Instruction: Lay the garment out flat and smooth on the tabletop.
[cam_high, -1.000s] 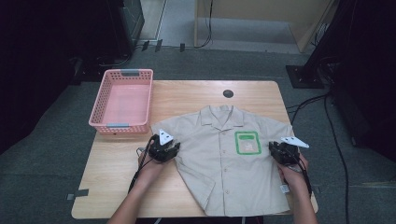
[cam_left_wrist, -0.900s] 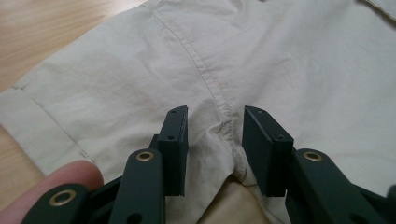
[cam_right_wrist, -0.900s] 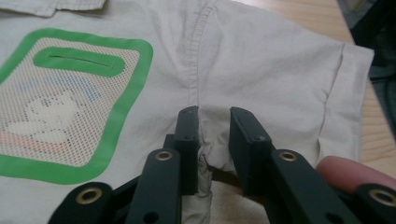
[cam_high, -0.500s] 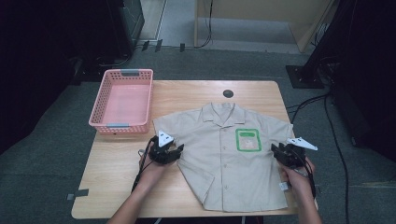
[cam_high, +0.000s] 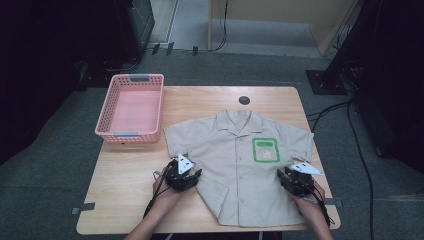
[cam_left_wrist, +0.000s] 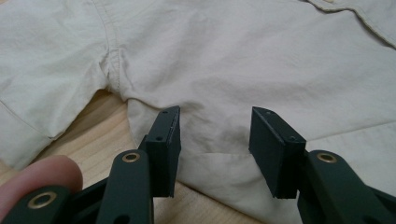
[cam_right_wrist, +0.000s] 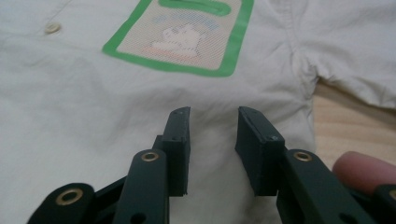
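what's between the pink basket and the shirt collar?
Bare wooden table, per the high view: nothing lies between the pink basket and the shirt collar.

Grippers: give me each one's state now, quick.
Left gripper: open, jaws apart over the shirt side edge, gripping nothing.
Right gripper: open above the shirt, nothing held.

Light falls from overhead onto the counter (cam_high: 130, 200), bright and even with only soft shadows, while the floor (cam_high: 60, 165) and the room's far corners sink into near black. Up close, the shirt (cam_left_wrist: 261, 60) looks sharp in the middle and soft toward its far edge, without glare.
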